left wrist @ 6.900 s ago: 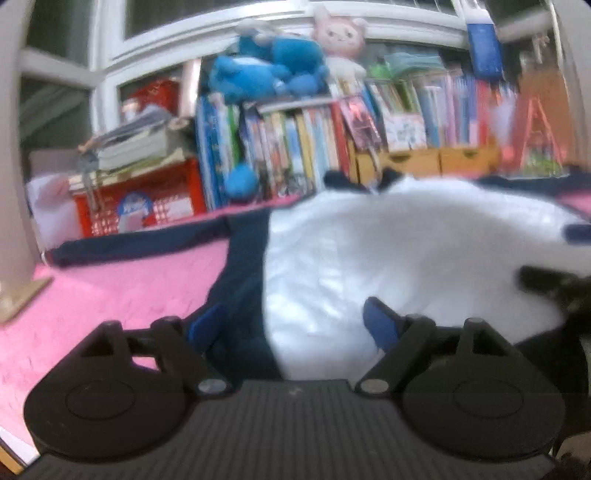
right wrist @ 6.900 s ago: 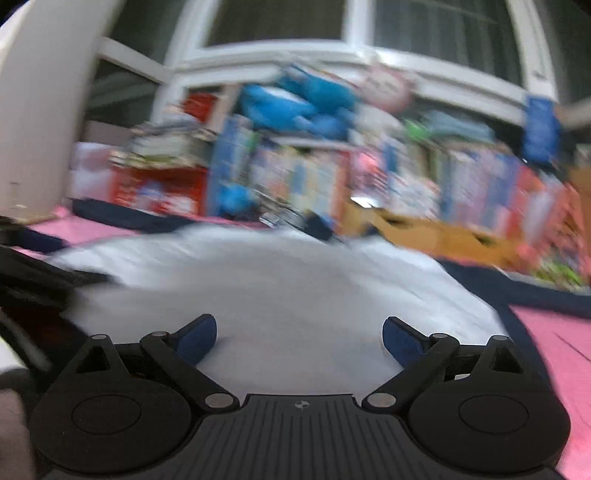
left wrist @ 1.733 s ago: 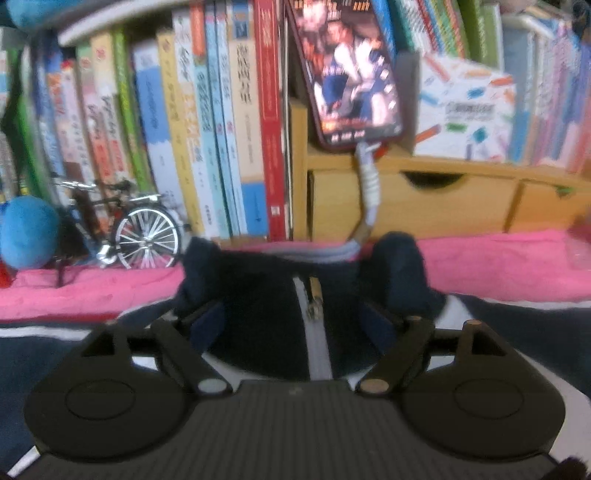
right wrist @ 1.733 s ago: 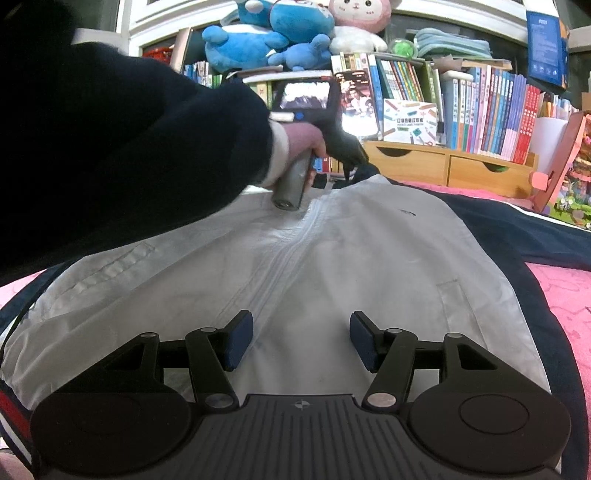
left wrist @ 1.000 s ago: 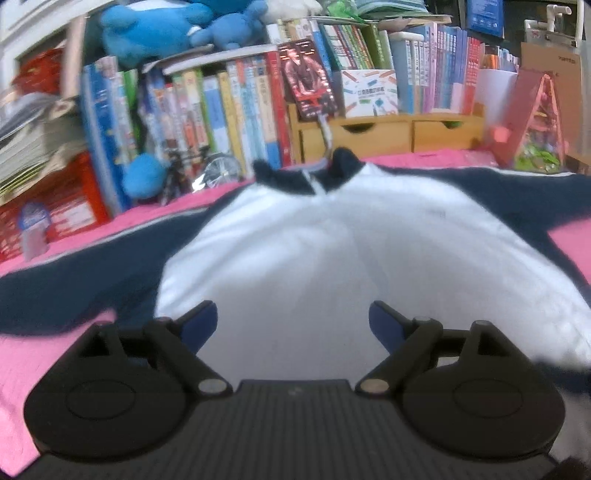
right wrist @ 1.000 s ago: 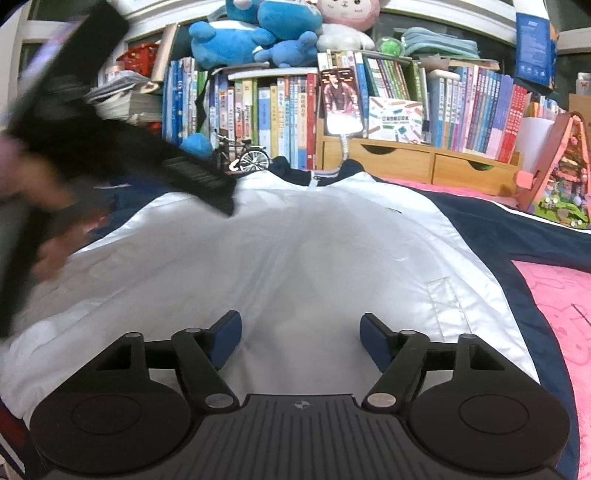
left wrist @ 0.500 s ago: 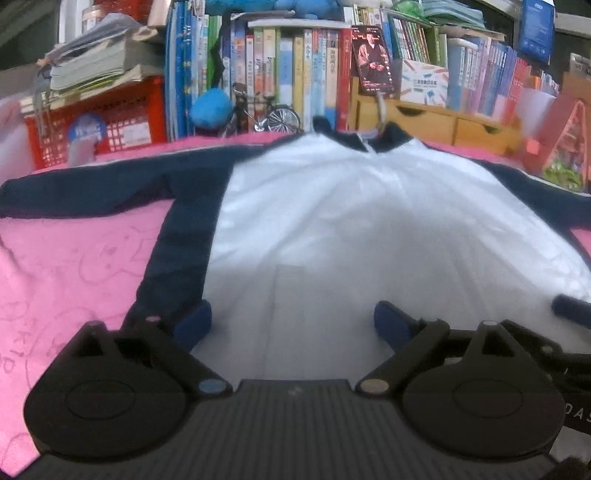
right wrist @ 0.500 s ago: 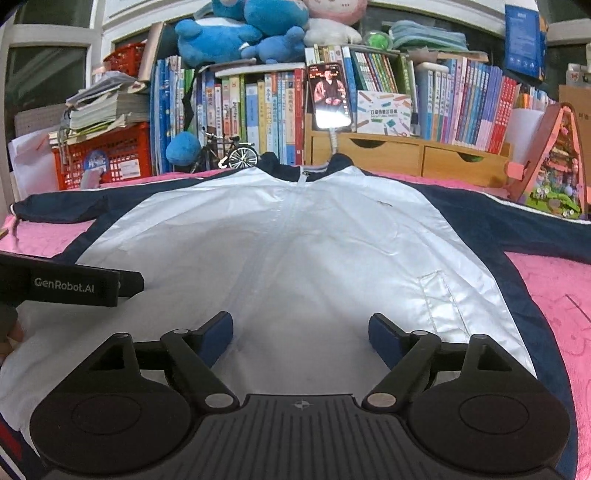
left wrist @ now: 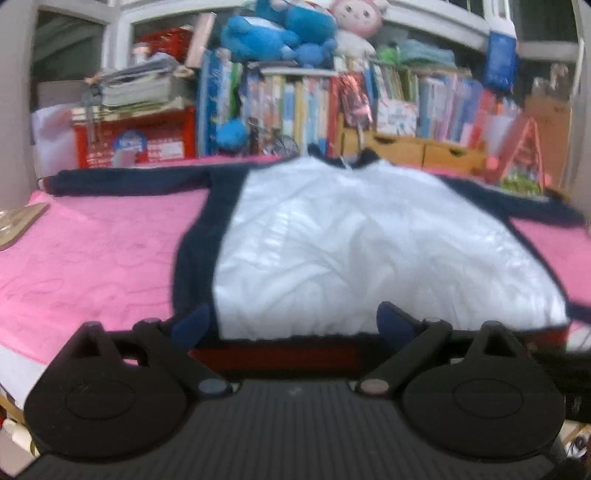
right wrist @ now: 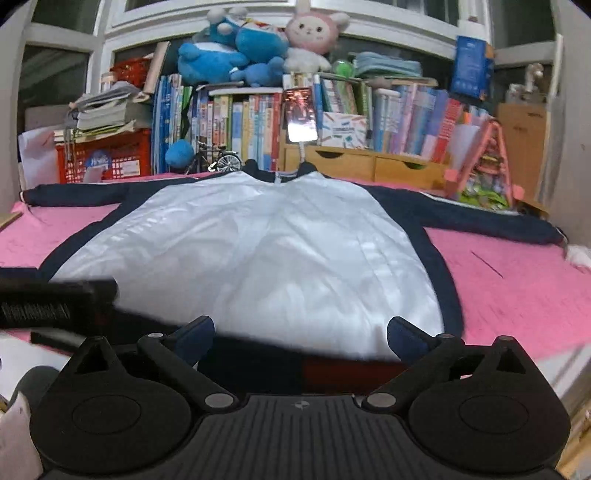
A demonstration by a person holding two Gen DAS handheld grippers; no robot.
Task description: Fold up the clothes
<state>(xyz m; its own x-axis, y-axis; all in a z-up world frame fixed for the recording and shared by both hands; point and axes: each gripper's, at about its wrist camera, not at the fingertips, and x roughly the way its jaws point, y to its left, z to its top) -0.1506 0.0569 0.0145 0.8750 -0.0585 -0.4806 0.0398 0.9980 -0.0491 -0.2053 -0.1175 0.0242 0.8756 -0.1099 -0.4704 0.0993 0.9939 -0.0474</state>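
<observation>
My left gripper (left wrist: 291, 319): jaws opening, spread wide, nothing gripped. My right gripper (right wrist: 300, 334): jaws opening, wide, nothing gripped; both hover at the hem. One white jacket (right wrist: 258, 251) with navy sleeves, spread flat on one pink blanket (right wrist: 517, 280), collar toward the bookshelf (right wrist: 251, 122). Behind: one red crate (right wrist: 107, 157), one model bicycle (right wrist: 218, 158), one lit phone (right wrist: 301, 114), blue plush toys (right wrist: 229, 55), one pink plush rabbit (right wrist: 314, 27).
</observation>
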